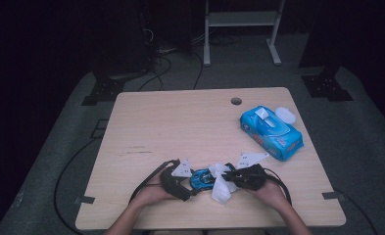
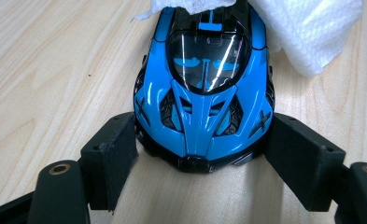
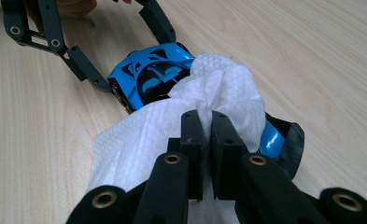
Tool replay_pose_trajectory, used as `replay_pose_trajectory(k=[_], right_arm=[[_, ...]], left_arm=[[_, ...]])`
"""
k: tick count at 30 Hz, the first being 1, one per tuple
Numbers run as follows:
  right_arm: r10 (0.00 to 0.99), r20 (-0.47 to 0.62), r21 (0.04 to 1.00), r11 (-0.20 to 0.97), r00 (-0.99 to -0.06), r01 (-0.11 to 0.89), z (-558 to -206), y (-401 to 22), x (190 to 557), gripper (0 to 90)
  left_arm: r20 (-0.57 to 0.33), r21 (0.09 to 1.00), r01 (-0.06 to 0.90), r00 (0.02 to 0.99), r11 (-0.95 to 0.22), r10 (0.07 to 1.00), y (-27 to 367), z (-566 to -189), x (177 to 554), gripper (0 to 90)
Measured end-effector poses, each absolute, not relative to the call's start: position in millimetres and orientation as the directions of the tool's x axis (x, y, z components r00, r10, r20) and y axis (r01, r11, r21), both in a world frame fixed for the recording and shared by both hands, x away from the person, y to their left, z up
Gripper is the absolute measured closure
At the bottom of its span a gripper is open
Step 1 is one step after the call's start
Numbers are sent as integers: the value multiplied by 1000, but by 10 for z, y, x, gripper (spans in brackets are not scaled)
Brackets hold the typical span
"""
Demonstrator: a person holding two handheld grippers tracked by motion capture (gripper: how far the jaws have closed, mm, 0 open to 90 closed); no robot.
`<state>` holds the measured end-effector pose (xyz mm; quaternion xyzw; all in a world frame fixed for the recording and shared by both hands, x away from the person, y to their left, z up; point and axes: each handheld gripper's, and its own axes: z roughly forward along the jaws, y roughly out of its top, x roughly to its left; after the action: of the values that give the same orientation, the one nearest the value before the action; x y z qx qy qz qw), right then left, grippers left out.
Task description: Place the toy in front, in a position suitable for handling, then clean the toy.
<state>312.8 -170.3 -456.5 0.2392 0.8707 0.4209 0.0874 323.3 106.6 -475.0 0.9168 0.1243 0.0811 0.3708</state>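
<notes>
Near the table's (image 1: 146, 127) near edge, we are clamping the blue toy car (image 2: 203, 93) by its nose in our left gripper (image 2: 202, 158). Our right gripper (image 3: 207, 122), jaws pinched on a white wipe (image 3: 218, 88), is rubbing the car's tail (packet (image 1: 271, 133) far right). Pushing hard could skid the car out of the left jaws.

A darkened lab or recording room is suggested: a lone light-wood tabletop (image 1: 180, 122) is set on grey carpet (image 1: 361, 127), cables (image 1: 173, 66) are trailed across the floor, and black stand bases (image 1: 104, 90) and a white metal frame (image 1: 241, 29) are placed behind.
</notes>
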Motion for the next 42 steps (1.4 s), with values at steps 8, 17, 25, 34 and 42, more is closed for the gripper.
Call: replay_pose_trajectory(k=[8,17,25,34,42], right_arm=[[485,35,777,537,-874,329,-4550,-1625,3096,845],[450,6,773,565,-893,290,-4532,-1519,3067,847],[516,-11,766,555,-856,324,-4532,-1645,3089,850],[481,-42,762,583,-876,284,-4507,-1534,3053,849],[520,-20,758,565,-854,326,-4533,-1669,3102,849]], left_arm=[[50,704,173,956,-689,291,1063,-4756,3240,249],[54,701,170,956,-693,288,1063,-4753,3240,251],[81,696,141,959,-704,272,1063,-4733,3215,298],[83,696,142,958,-704,275,1061,-4732,3209,304],[78,699,153,955,-699,287,1017,-4746,3236,246]])
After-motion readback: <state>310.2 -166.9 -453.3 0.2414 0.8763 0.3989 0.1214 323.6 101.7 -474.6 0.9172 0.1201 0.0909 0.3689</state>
